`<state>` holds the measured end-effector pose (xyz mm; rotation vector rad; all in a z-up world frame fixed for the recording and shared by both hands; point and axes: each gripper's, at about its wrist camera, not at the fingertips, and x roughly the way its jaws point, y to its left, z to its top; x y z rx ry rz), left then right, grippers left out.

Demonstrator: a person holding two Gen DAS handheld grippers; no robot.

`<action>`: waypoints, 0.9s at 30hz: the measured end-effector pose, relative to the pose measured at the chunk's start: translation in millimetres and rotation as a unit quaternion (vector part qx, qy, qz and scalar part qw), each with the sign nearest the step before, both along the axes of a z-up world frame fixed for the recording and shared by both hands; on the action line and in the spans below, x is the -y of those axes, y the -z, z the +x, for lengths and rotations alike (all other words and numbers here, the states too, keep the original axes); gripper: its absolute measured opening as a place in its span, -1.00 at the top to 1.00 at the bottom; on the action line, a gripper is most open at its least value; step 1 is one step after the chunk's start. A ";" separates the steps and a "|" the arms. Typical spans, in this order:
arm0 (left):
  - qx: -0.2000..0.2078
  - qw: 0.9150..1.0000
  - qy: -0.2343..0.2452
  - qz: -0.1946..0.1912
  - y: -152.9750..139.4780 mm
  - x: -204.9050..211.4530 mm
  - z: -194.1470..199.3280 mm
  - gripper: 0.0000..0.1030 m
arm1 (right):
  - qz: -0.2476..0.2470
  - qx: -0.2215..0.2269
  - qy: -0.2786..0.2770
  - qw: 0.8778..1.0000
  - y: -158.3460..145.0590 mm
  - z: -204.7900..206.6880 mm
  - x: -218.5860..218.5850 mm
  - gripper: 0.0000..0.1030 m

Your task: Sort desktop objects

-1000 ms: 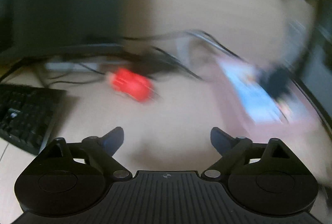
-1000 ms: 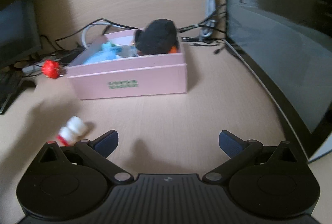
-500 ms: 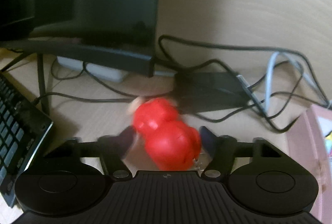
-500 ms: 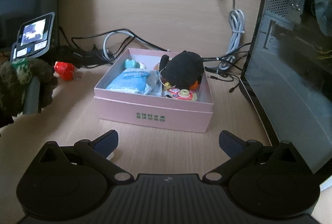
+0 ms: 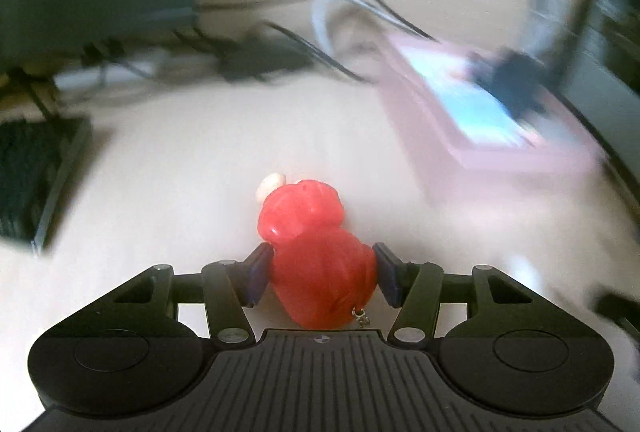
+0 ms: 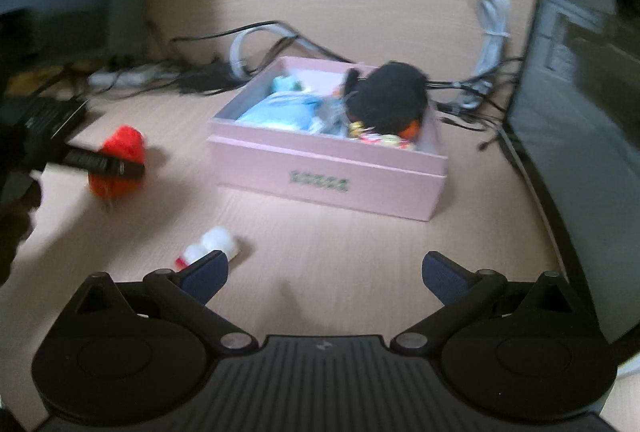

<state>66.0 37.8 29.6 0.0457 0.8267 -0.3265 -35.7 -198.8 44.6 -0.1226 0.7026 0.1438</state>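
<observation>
Pink box [image 6: 326, 168]: sits open on the worktop [image 6: 360, 256] at about 12 o'clock from the right claw [image 6: 324, 274], already holding a black plush toy [image 6: 386, 98], a pale blue packet [image 6: 280, 112] and small wrapped items; in the left wrist view it lies at roughly 2 o'clock, smeared by motion blur. Red toy [image 5: 316, 252]: half a second ago it lay among the cables at the back of the worktop with the left claw [image 5: 320, 278] closing around it; it is now clamped between both blue pads, clear of the cables, and the view has swung toward the box. In the right wrist view the same toy appears at 10 o'clock, well apart from the box and left of it; whether it is lifted off the surface cannot be told for certain. Judgement: the pick is made and the carry to the box is under way, release over the open top being the step outstanding. Small white-and-red item [image 6: 212, 246]: lies on the worktop just beside the right claw's left pad, unsorted. The right claw is spread wide and empty, and is well placed to collect that item.
</observation>
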 end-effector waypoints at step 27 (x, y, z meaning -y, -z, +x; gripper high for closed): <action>-0.004 0.996 -0.085 0.040 -4.0 -17.4 -78.0 -0.85 | 0.006 0.009 -0.132 0.991 14.6 15.9 -25.6 -0.82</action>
